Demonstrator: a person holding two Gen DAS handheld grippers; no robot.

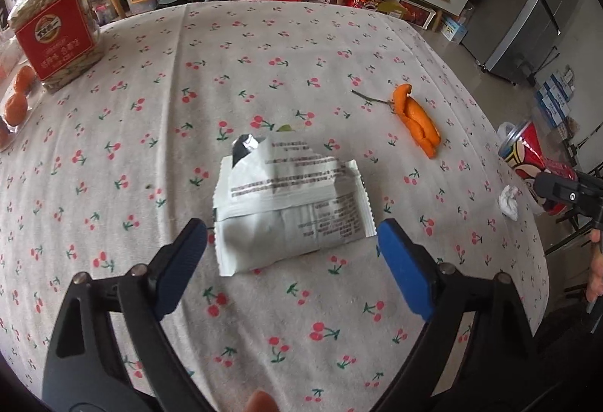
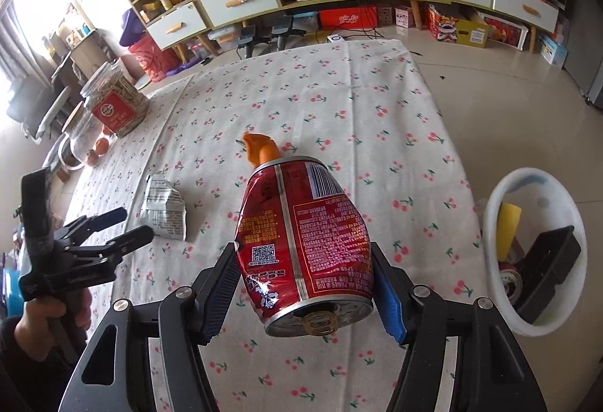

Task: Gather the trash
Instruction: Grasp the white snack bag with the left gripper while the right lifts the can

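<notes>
Wrapper [image 1: 290, 201]: just ahead of left hand-held gripper [image 1: 292, 242], jaws apart, astride its near edge.
Can [image 2: 305, 242]: clamped in right hand-held gripper [image 2: 305, 284].

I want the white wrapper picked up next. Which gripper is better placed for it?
Left. The left gripper is open with the white wrapper right ahead, while the right gripper is shut on the red can.

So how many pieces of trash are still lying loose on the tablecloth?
3. The white wrapper lies between the open left gripper's fingers, the orange peel beyond it to the right, and a crumpled tissue near the right edge. The can is already gripped. Others may be hidden.
</notes>
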